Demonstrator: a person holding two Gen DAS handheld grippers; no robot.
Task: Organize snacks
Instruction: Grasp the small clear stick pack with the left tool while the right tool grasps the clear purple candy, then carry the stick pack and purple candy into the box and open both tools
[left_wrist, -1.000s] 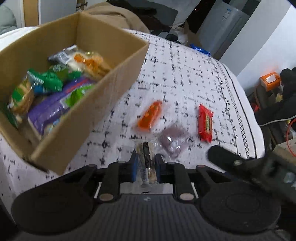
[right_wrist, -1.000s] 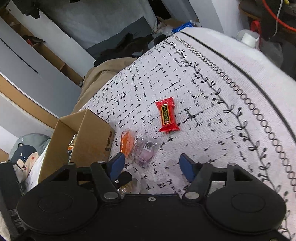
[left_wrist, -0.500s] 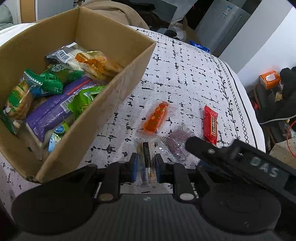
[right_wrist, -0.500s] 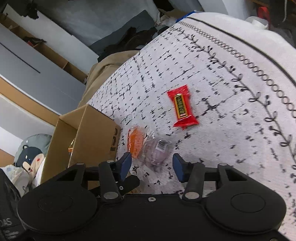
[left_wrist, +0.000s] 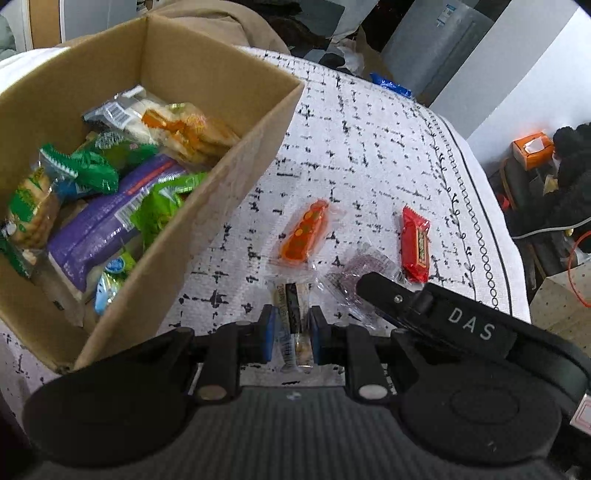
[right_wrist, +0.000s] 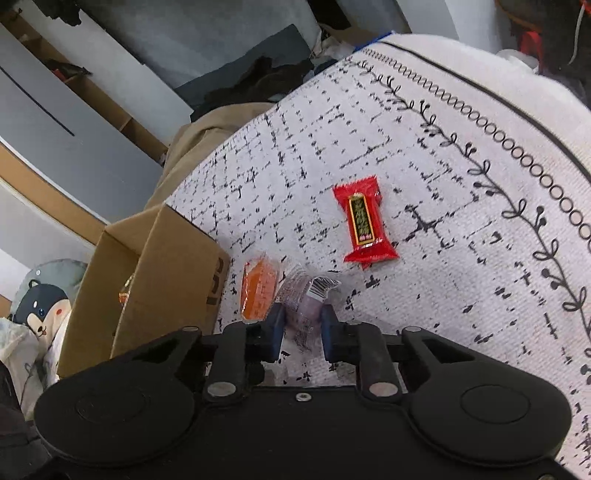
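Observation:
My left gripper (left_wrist: 292, 328) is shut on a slim clear-wrapped snack bar (left_wrist: 291, 310), held over the patterned cloth to the right of the cardboard box (left_wrist: 221, 177). The box holds several packets, green, purple and orange. My right gripper (right_wrist: 302, 328) is shut on a clear packet with a purple snack (right_wrist: 308, 295), which lies on the cloth. An orange snack packet (right_wrist: 258, 291) lies just left of it, and a red candy bar (right_wrist: 364, 221) lies farther ahead. In the left wrist view the orange packet (left_wrist: 304, 232), red bar (left_wrist: 416, 247) and purple packet (left_wrist: 354, 273) show too.
The white cloth with black marks (right_wrist: 461, 206) covers a soft surface that drops away at its bordered edge. A blue packet (left_wrist: 389, 84) lies at the far edge. Clutter, an orange box (left_wrist: 532, 149) and grey panels (right_wrist: 92, 110) surround it. A plush toy (right_wrist: 40, 310) sits behind the box.
My right gripper moved down and forward over the purple packet and its fingers closed onto it. My left gripper, still holding the bar, drifted slightly nearer the box.

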